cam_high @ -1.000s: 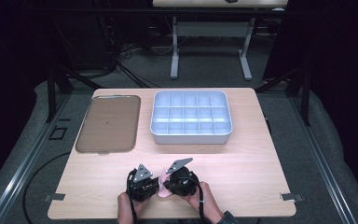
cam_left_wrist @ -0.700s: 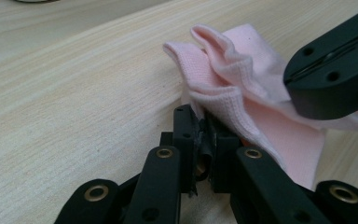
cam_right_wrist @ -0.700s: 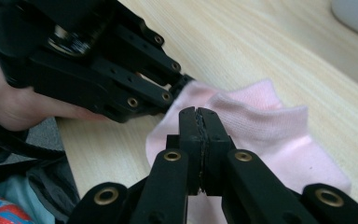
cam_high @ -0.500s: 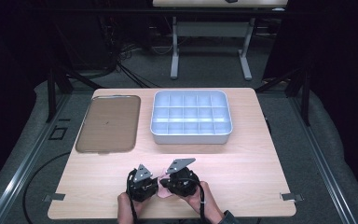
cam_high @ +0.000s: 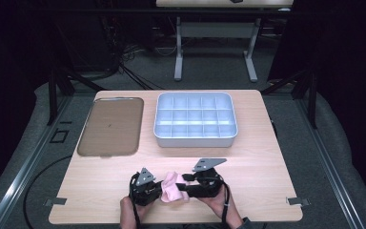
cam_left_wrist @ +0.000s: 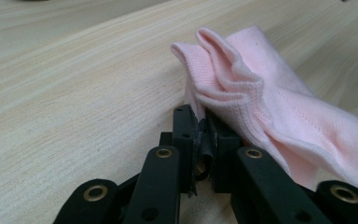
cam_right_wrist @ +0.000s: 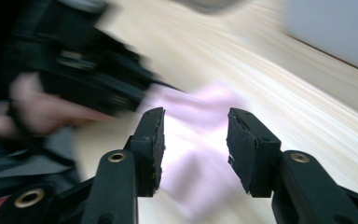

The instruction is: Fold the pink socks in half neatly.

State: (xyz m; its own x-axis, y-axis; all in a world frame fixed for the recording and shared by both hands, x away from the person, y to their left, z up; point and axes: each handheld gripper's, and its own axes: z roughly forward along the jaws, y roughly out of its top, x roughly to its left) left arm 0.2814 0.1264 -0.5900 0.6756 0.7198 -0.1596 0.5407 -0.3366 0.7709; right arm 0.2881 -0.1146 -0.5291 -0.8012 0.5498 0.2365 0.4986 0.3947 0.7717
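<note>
Pink cloth (cam_high: 173, 190): it is lying bunched on the counter (cam_high: 248, 157) near the 6 o'clock edge, between my two tongs; in the left gripper view (cam_left_wrist: 261, 93) its ribbed folds are standing up at about 1 o'clock from my jaws.

Left tongs (cam_high: 158, 191): my jaws are pressed together and pinching an edge of the pink cloth, as the left gripper view (cam_left_wrist: 200, 122) is showing; they are sitting just at 9 o'clock of the cloth.

Right tongs (cam_high: 183, 189): my jaws have just been opening and are standing spread; in the right gripper view (cam_right_wrist: 195, 140) the pink cloth (cam_right_wrist: 200, 154) is showing blurred in the gap beyond them, with neither pad pressing on it. They are sitting at 3 o'clock of the cloth, pointing towards 9 o'clock.

My hands: the left hand (cam_high: 132, 214) and the right hand (cam_high: 219, 202) are coming in from 6 o'clock, each gripping its tool.

Compartment tray (cam_high: 158, 138): the pale grey divided tray is standing well apart from the cloth, at about 12 o'clock.

Brown tray (cam_high: 109, 126): the flat tray is lying just beside the compartment tray, at about 10 o'clock from the cloth.
</note>
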